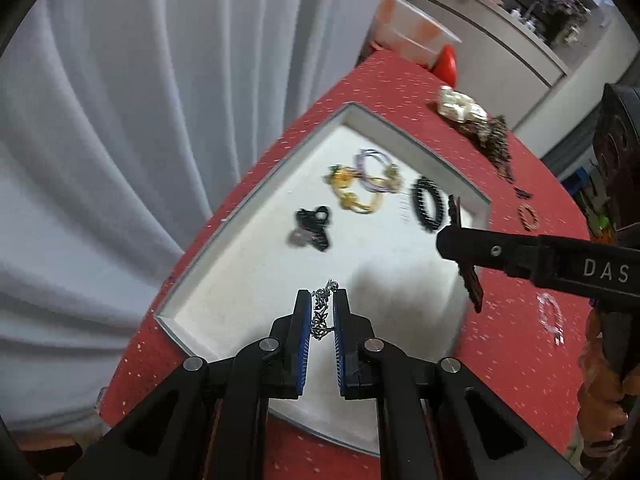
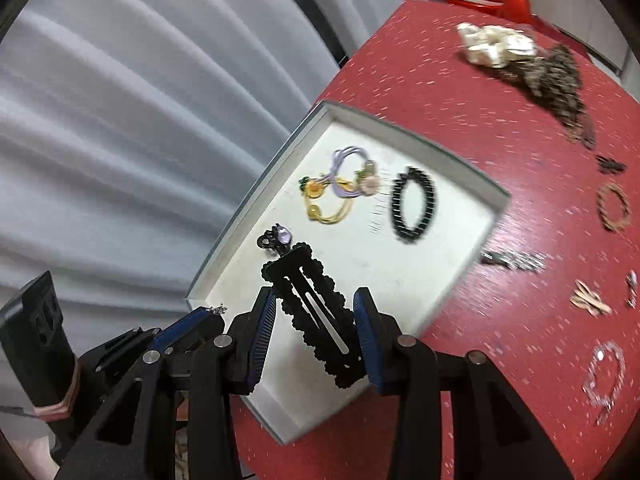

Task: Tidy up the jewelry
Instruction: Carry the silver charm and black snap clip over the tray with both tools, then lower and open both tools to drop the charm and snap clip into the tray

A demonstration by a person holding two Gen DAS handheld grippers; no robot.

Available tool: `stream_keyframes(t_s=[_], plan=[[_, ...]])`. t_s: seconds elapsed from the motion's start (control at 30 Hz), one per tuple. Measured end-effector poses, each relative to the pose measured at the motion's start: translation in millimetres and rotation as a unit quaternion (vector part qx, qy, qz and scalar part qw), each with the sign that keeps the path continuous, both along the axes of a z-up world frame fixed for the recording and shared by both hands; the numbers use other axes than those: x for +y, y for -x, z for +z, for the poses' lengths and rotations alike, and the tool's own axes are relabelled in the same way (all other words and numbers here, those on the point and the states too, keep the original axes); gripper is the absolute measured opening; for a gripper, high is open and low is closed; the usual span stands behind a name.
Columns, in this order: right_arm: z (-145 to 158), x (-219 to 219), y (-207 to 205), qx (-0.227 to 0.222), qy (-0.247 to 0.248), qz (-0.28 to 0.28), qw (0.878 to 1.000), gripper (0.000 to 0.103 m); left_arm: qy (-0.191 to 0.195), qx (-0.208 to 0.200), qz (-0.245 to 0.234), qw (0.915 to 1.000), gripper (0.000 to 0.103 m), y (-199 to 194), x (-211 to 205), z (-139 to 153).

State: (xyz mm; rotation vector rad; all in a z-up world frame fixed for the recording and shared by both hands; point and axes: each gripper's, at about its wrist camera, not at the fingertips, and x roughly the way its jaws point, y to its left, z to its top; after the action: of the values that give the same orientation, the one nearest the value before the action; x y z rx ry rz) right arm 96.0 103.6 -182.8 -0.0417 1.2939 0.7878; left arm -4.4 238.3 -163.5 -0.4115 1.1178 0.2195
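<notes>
Tongs on both sides are pitched steeply down over the white tray point(image 1: 240, 216) on the red surface point(image 1: 500, 312). Left tongs point(image 1: 322, 312) are clenched on a thin silver chain point(image 1: 321, 314), pinched between the blue pads point(image 1: 304, 320), chain end poking out just past the tips. Right tongs point(image 2: 316, 320) are clamped on a black scalloped hair clip point(image 2: 316, 312), held edge to edge between the pads, its far end sticking out beyond the tips above the tray's near part. Ahead of both tongs, inside the tray: a black clip with a pale stone point(image 2: 276, 240), yellow and purple hair ties point(image 2: 340, 188), a black beaded bracelet point(image 2: 412, 204). Right of the right tongs, loose pieces are scattered on the surface, including a clear bead bracelet point(image 2: 604, 376) and a brown braided ring point(image 2: 614, 206). Left tongs are seen just left of the right tongs, tips near together.
</notes>
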Motion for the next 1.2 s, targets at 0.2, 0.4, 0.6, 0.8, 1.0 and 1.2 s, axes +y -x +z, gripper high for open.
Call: stream_keyframes(t_s=[0.2,0.4,0.6,0.8,1.0,1.2], plan=[[-25,37,-7,0.004,0.024,0.005,1.000,0.043,0.002,0.013,0.020,0.9997,0.012,-6,16,-24],[-48,55,-17,-0.001,0.061,-0.012,0.998,0.043,-0.005,0.019,0.023,0.9995,0.012,-13,21,-39],[-66,67,-20,0.002,0.080,-0.026,0.996,0.044,-0.007,0.031,0.020,0.9993,0.012,-17,19,-50],[-66,72,-22,-0.002,0.085,-0.024,0.996,0.046,-0.008,0.048,0.023,0.9985,0.012,-18,16,-60],[-67,72,-25,0.005,0.080,-0.026,0.996,0.048,-0.019,0.057,0.015,0.9981,0.013,-20,13,-62],[-66,63,-28,0.019,0.068,-0.030,0.997,0.062,-0.023,0.067,0.010,0.9975,0.013,-20,13,-62]])
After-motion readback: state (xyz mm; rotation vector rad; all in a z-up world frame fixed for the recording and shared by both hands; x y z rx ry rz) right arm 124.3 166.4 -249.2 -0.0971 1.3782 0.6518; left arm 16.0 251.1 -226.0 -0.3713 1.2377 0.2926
